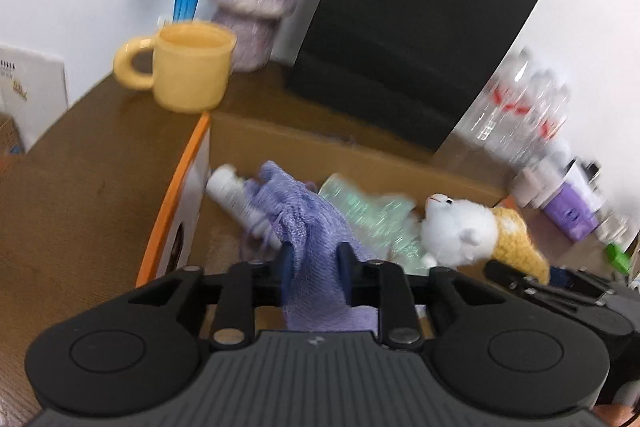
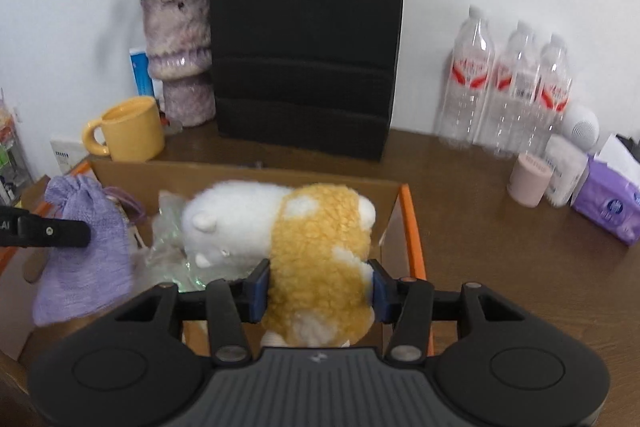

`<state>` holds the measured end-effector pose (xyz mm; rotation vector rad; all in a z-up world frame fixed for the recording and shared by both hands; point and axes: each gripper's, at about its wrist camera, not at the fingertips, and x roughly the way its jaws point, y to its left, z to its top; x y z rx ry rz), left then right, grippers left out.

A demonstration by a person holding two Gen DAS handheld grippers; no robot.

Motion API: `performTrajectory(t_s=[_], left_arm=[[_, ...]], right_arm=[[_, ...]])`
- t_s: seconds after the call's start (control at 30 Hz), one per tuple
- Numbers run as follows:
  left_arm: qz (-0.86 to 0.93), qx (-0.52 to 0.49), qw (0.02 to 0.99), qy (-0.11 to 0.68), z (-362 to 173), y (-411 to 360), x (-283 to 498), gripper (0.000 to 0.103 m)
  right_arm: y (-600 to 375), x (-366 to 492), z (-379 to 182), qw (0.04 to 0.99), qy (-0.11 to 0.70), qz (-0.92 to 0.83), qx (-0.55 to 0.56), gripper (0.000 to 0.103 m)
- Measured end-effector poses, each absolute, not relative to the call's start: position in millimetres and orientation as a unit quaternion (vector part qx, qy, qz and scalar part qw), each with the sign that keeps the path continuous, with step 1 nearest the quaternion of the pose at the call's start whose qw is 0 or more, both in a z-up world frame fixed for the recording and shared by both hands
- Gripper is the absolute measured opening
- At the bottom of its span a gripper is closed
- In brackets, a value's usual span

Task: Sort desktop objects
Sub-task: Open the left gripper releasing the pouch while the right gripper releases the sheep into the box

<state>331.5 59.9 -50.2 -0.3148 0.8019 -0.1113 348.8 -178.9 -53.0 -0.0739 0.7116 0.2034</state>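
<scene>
My left gripper (image 1: 314, 261) is shut on a purple mesh pouch (image 1: 308, 227) and holds it over an open cardboard box (image 1: 320, 139). In the box lie a white bottle (image 1: 236, 197) and a clear greenish plastic packet (image 1: 368, 211). My right gripper (image 2: 318, 285) is shut on a white and yellow plush toy (image 2: 304, 227) and holds it over the same box (image 2: 240, 173). The pouch (image 2: 88, 251) hangs at the left in the right wrist view, with the left gripper's finger in front of it. The plush toy (image 1: 468, 231) shows at the right in the left wrist view.
A yellow mug (image 2: 128, 135), a furry vase with dried flowers (image 2: 180, 55) and a tall black paper bag (image 2: 306, 35) stand behind the box. Three clear water bottles (image 2: 508, 91), a pink cylinder (image 2: 528, 179) and a purple tissue pack (image 2: 610, 203) stand at the right on the brown desk (image 2: 500, 267).
</scene>
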Motion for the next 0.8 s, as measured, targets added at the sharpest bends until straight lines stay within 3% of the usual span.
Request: performTrajectory(t_s=[0.07, 0.13, 0.2, 0.23, 0.27, 0.3, 0.33, 0.5, 0.57, 0.8], left_arm=[[-0.051, -0.145, 0.907, 0.393, -51.8, 59.2, 330.9, 0.030], [-0.049, -0.142, 0.906, 0.395, -52.6, 59.3, 331.0, 0.042], [-0.041, -0.137, 0.906, 0.399, -53.4, 58.7, 332.5, 0.063], [-0.038, -0.132, 0.906, 0.401, -53.7, 57.7, 333.0, 0.066], [-0.036, -0.129, 0.907, 0.400, -53.2, 56.7, 332.8, 0.080], [-0.033, -0.126, 0.907, 0.400, -52.6, 55.7, 332.7, 0.095], [-0.031, -0.123, 0.908, 0.399, -52.1, 54.8, 332.5, 0.099], [-0.025, -0.135, 0.906, 0.401, -51.8, 56.0, 332.9, 0.103], [-0.019, -0.140, 0.903, 0.405, -52.1, 58.2, 333.9, 0.103], [-0.023, -0.149, 0.903, 0.402, -48.0, 60.7, 331.1, 0.103]], right_arm=[[-179.6, 351.2, -58.3, 0.927, 0.359, 0.101, -0.032, 0.049], [-180.1, 353.3, -62.7, 0.923, 0.369, 0.104, -0.030, 0.052], [-177.8, 354.6, -66.1, 0.920, 0.377, 0.104, -0.037, 0.056], [-175.2, 354.3, -66.8, 0.919, 0.378, 0.106, -0.047, 0.067], [-172.2, 353.3, -67.1, 0.917, 0.380, 0.113, -0.054, 0.081], [-169.3, 351.4, -66.2, 0.916, 0.379, 0.119, -0.059, 0.087], [-166.9, 349.1, -64.8, 0.916, 0.376, 0.121, -0.064, 0.093], [-159.0, 339.9, -56.3, 0.920, 0.364, 0.123, -0.078, 0.095], [-159.0, 337.3, -52.6, 0.922, 0.359, 0.122, -0.076, 0.103], [-162.5, 333.5, -39.3, 0.929, 0.346, 0.115, -0.059, 0.103]])
